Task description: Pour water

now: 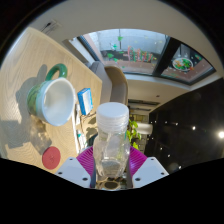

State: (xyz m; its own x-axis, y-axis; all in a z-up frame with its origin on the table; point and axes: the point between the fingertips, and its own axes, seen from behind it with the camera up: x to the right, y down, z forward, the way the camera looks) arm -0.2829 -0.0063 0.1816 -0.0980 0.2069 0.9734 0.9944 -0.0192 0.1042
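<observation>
Wooden tabletop (pixel 30 70) spreads left, carrying a white cup (pixel 55 100) and red lid (pixel 51 157). Gripper (pixel 111 172) pinches the capped bottle (pixel 112 140) between its pads — pouring capped delivers nothing; tilting risks slippage.

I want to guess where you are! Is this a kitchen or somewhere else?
Probably a home kitchen or dining spot. A wooden table holds a white cup and a red lid, a window is beyond, and the jaws grip a clear bottle.

wooden table (pixel 30 60) bearing a white cup (pixel 55 100), red lid (pixel 51 157).
</observation>
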